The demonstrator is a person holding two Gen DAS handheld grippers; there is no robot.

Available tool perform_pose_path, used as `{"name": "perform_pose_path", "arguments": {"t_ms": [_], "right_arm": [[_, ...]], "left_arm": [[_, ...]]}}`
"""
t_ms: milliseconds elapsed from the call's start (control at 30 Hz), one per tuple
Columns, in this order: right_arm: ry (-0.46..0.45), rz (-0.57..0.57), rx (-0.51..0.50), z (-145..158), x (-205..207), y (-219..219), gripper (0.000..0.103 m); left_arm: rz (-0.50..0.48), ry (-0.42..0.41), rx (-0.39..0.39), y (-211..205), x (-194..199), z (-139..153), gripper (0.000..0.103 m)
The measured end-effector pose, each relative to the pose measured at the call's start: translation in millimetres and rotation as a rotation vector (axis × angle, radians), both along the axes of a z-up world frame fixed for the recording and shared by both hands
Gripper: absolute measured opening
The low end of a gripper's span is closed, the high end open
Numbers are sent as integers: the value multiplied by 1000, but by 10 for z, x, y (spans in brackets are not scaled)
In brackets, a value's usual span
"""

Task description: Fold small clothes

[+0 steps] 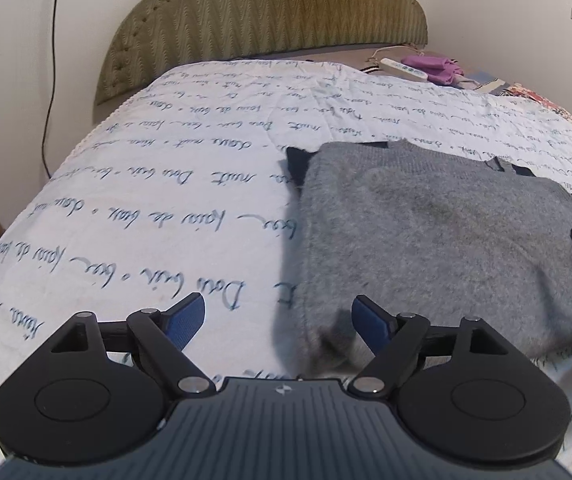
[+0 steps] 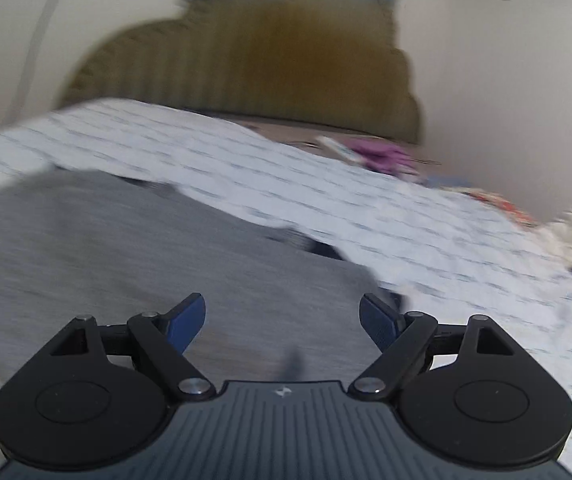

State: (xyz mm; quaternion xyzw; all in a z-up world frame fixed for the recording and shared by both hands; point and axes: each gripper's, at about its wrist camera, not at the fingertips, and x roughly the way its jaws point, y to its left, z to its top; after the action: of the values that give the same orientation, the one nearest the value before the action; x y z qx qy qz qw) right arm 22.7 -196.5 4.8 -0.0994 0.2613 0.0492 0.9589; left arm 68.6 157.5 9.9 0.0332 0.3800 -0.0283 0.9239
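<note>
Bed (image 1: pixel 166 200), script-print quilt: folded grey sweater (image 1: pixel 425 240) at centre. White remote (image 1: pixel 403 69), purple cloth (image 1: pixel 433 66) at your one o'clock. Left tongs (image 1: pixel 278 316) and right tongs (image 2: pixel 282 314) apart, empty. Right view blurred.

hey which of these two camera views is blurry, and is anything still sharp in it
Right wrist view: motion blur smears the grey sweater, the bedspread and the headboard; only the right tool stays sharp. Left wrist view: crisp throughout, with fisheye bending at the edges.
</note>
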Motion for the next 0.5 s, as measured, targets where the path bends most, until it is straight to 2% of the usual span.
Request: {"name": "perform_pose_path", "arguments": {"t_ms": [100,267,367,400,433,500], "right_arm": [[14,117,92,86,-70,262,85],[98,227,236,46,1,620,85],[175,247,166,-97,22,823,86],[173,240,142,-119,22,873,86],[159,230,143,-116,13,893,86],[149,220,210,-59,25,919,86]], "left_arm": [[-7,14,8,51,-78,-39,87],[9,73,63,117,-112,-200,86],[19,50,12,201,-155,-137,86],[28,35,-12,220,-148,-92,86],[37,24,-36,232,-125,-53,86],[31,25,-53,203,-62,-16,87]]}}
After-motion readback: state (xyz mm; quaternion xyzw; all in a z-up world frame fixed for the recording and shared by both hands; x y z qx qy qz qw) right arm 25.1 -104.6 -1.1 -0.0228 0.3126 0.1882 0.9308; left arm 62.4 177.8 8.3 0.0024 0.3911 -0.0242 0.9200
